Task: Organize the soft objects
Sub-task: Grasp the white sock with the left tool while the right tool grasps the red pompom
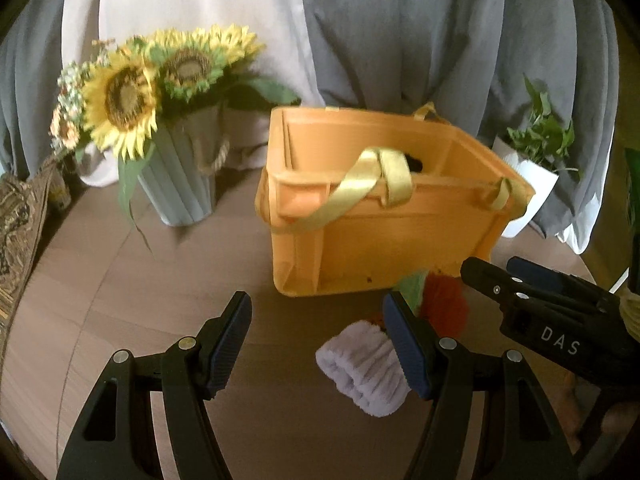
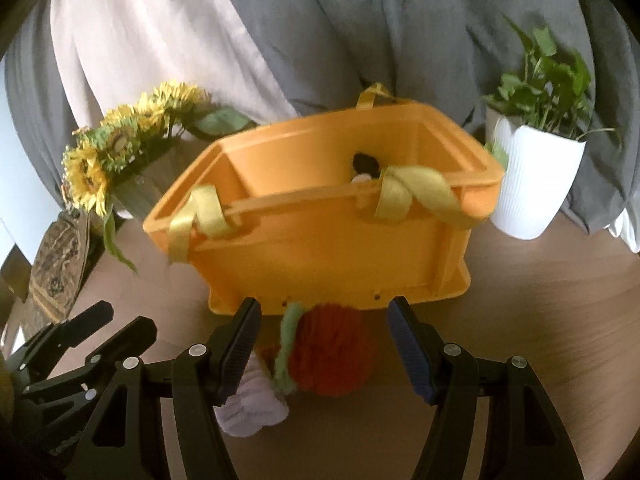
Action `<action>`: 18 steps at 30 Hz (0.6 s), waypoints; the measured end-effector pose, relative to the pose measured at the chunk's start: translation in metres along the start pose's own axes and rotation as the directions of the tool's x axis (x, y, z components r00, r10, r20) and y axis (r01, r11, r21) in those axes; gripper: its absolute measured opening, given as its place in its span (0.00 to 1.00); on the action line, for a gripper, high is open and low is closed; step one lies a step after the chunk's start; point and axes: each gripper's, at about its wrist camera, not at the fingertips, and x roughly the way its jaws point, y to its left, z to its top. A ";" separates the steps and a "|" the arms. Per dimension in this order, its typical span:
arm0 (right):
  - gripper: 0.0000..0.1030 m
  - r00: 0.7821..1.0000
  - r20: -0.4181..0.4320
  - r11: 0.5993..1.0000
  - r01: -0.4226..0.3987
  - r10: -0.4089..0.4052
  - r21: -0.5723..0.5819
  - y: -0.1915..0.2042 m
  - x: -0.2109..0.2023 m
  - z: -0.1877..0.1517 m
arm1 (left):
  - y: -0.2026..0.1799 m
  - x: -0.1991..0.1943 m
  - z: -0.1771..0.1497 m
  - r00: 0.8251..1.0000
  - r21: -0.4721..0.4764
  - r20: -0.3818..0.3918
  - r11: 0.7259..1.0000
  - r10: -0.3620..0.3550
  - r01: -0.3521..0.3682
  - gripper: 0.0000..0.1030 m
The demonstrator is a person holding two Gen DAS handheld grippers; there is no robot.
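A brown table [image 1: 120, 280] is seen in both views, backed by grey and pale curtains [image 1: 400, 40]. On it an orange crate [image 2: 320, 248] is set, its long axis running across the picture in the right wrist view and its open top turned upward; in the left wrist view it is seen cornerwise, one short end facing the camera. Yellow strap handles [image 2: 416, 192] are draped over its near rim. A dark item [image 2: 366, 164] lying inside the crate is shown more fully by the right wrist view; what it is cannot be told.

A sunflower vase [image 1: 180, 184] is seen large in the left wrist view, but only in part, behind the crate, in the right. A white potted plant [image 2: 532, 176] is shown whole in the right wrist view only.

Just before the crate's near wall a red pom-pom [image 2: 332, 352] with a green strip [image 2: 288, 344] is lying, and beside it a white fluffy roll [image 1: 364, 368], perhaps a sock, its long axis running roughly left to right.

The left gripper [image 1: 316, 344] is held with jaws apart over bare table, the roll just beside its right finger. The right gripper [image 2: 324, 348] is held with jaws apart, the pom-pom between them and untouched.
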 end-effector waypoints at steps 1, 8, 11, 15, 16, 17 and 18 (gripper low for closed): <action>0.65 1.000 -0.009 1.000 -0.001 0.001 -0.003 0.000 0.004 -0.002 | 0.000 0.003 -0.002 1.000 0.000 -0.009 1.000 -0.001 0.001 0.65; 0.65 0.998 -0.064 1.000 -0.020 0.020 0.006 -0.004 0.025 -0.010 | -0.002 0.018 -0.014 0.998 0.003 -0.054 1.000 -0.014 0.015 0.65; 0.65 0.996 -0.088 0.999 -0.031 0.032 0.009 -0.006 0.035 -0.014 | 0.000 0.027 -0.018 0.997 -0.006 -0.080 1.000 -0.024 0.023 0.65; 0.65 0.993 -0.115 0.999 -0.036 0.037 0.012 -0.007 0.047 -0.017 | 0.001 0.036 -0.023 0.994 -0.020 -0.106 0.999 -0.036 0.034 0.65; 0.65 0.992 -0.122 0.999 -0.039 0.040 0.013 -0.007 0.050 -0.018 | 0.001 0.038 -0.023 0.993 -0.022 -0.111 0.999 -0.037 0.035 0.65; 0.65 0.991 -0.129 0.999 -0.041 0.042 0.013 -0.007 0.054 -0.019 | 0.002 0.040 -0.025 0.993 -0.022 -0.114 0.999 -0.035 0.033 0.65; 0.65 0.990 -0.133 0.999 -0.042 0.043 0.012 -0.007 0.057 -0.019 | 0.001 0.043 -0.026 0.992 -0.018 -0.119 0.999 -0.035 0.033 0.65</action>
